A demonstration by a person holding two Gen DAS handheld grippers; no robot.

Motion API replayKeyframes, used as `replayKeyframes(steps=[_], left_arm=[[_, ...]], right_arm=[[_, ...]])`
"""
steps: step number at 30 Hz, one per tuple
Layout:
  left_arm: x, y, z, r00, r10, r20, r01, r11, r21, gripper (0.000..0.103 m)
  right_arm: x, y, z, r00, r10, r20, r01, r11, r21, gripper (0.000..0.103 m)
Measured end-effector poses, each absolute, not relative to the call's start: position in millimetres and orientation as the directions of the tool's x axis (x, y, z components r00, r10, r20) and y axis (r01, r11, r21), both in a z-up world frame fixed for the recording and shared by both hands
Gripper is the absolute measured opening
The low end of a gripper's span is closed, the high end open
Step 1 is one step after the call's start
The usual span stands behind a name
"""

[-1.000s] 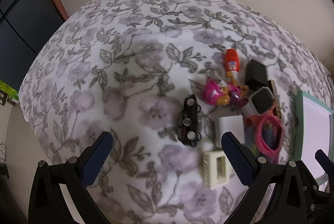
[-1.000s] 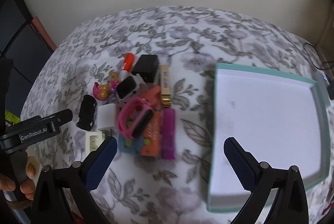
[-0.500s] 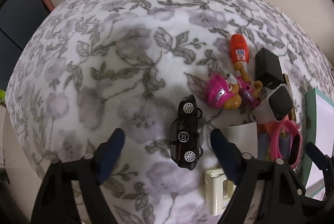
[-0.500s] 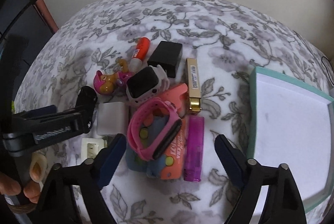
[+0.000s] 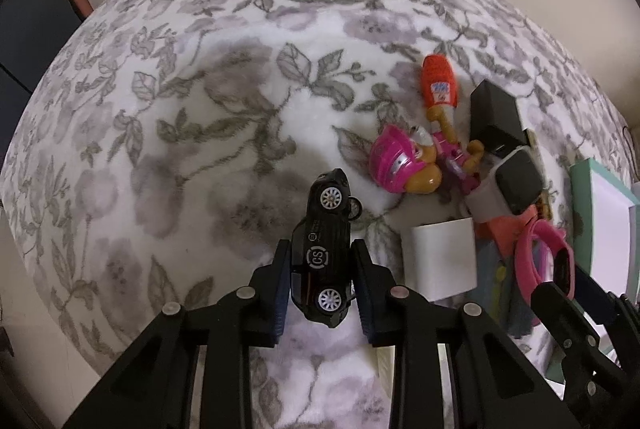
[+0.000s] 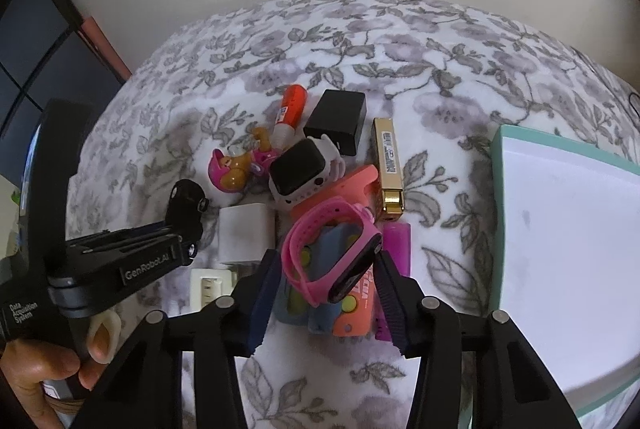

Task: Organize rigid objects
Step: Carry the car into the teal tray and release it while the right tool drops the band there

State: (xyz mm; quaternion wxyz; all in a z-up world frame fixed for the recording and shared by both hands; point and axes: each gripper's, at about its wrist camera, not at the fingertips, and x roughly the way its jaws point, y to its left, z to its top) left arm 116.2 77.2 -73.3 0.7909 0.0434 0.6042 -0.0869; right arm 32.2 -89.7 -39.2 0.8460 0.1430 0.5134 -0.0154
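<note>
A black toy car (image 5: 324, 249) lies on its side on the floral cloth. My left gripper (image 5: 320, 261) is shut on its body; it also shows in the right wrist view (image 6: 184, 225) at the left. My right gripper (image 6: 326, 277) has closed around a pink wristband watch (image 6: 332, 253), its pads at both sides of the band. The watch rests on a blue and orange toy (image 6: 344, 293). A teal-rimmed white tray (image 6: 496, 189) lies to the right.
The pile holds a pink-helmet figure (image 6: 236, 173), an orange tube (image 6: 290, 109), a black box (image 6: 338, 121), a white smartwatch (image 6: 302, 173), a gold lighter (image 6: 390, 169), a purple lighter (image 6: 396, 245), a white adapter (image 6: 246, 233) and a cream plug (image 6: 210, 287).
Both grippers moved down and forward into the pile and closed: the left one onto the black car, the right one onto the pink watch.
</note>
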Motion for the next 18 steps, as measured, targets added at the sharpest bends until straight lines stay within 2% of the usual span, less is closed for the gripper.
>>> replayKeyframes(steps=[7,15,17,18], left_arm=[[100,73,-34,0.306,-0.084,-0.948,0.189,0.982,-0.026,0.03],[79,24,-1,0.351,-0.099,-0.931,0.245,0.97,-0.011,0.03],[74,8,6,0.36,-0.105,-0.927,0.269,0.963,-0.005,0.03],[71,0,8,0.362,-0.11,-0.926,0.281,0.96,-0.004,0.03]], right_arm=[[15,-109,-20,0.512,0.113,-0.851,0.212,0.944,0.253,0.042],[-11,-150,7,0.569,0.072,-0.819,0.278,0.921,0.274,0.04],[-17,-165,11,0.579,0.05,-0.814,0.316,0.906,0.281,0.037],[-21,-174,12,0.583,0.047,-0.811,0.336,0.895,0.293,0.03]])
